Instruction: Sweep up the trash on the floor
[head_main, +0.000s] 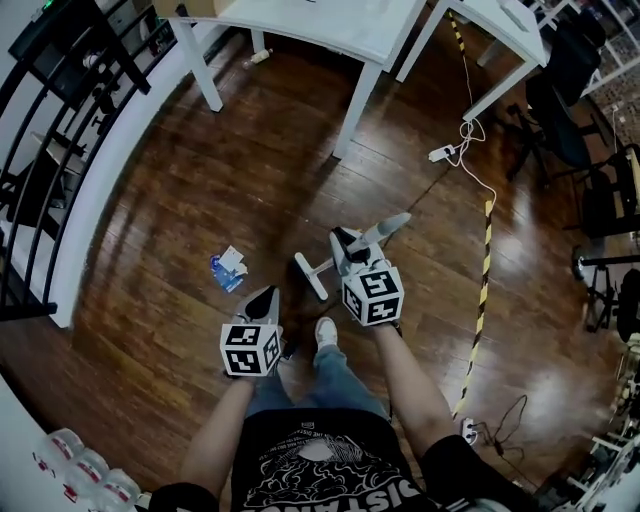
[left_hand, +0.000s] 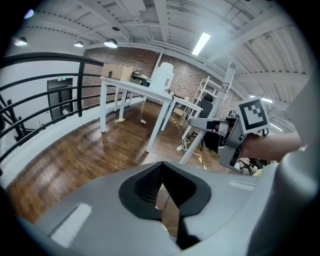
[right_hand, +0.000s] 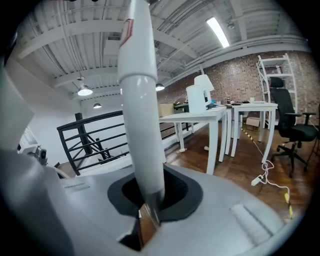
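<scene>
Left hand-held gripper (head_main: 267, 300), nearest the body: jaws pressed together, nothing between them in its own view (left_hand: 162, 186). It points forward over the floor (head_main: 180, 190), with no part in the work yet.

Right hand-held gripper (head_main: 348, 243), slightly further out: jaws pinching a white broom handle (right_hand: 137, 100). The handle rises steeply through the jaws. In the head view its upper end (head_main: 388, 228) leans far-right.

Broom head (head_main: 310, 277): a short white bar low between the two grippers, apparently at the floor. Its long axis runs roughly away from the person, broad side facing left.

Trash (head_main: 228, 269): a small cluster of blue and white scraps on bare floor, left of the broom head and near it, not touching. It lies ahead-left of the left gripper, which is the nearer one. It is well left of the right gripper, which holds the tool.

Judgement: the sweep hinges on getting the head beyond the scraps, on their left or far side.

Further out: white tabletop legs (head_main: 358, 100) and a cable (head_main: 470, 150), well clear.
</scene>
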